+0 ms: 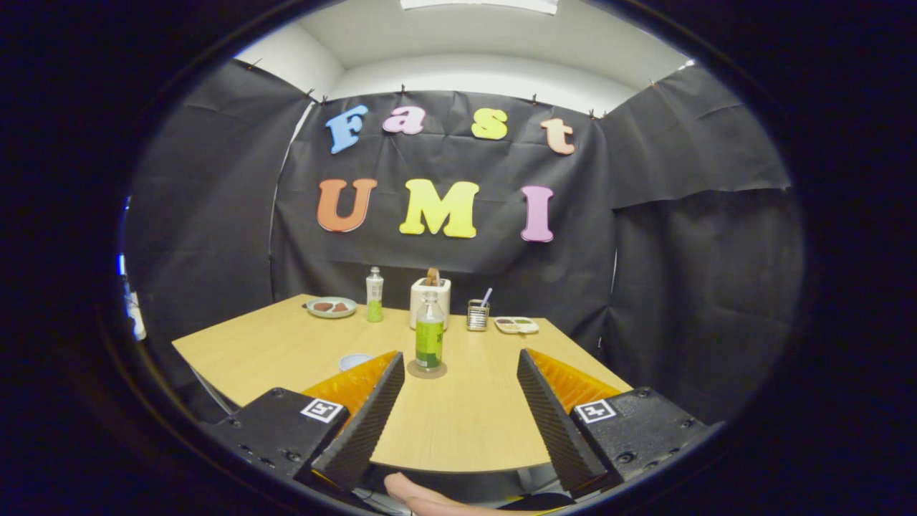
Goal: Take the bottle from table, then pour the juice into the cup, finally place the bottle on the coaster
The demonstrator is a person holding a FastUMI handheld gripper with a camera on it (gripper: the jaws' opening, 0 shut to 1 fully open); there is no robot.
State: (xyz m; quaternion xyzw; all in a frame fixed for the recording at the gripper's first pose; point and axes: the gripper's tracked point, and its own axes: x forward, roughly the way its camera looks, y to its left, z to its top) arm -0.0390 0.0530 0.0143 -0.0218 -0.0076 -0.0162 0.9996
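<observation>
A clear bottle [429, 333] with a green label stands upright on a round coaster [427, 370] on the wooden table [458, 423], just ahead of the left finger's tip. My gripper [458, 358] is open, its two fingers spread wide with nothing between them, and stands back from the bottle. A pale cup [354, 361] sits on the table left of the coaster, half hidden behind the left finger.
At the table's back stand a second bottle [374, 294] with green liquid, a plate [331, 307] of food, a white holder [430, 299], a small mesh pot [478, 314] and a flat dish [516, 325]. Part of a hand [423, 498] is below the fingers.
</observation>
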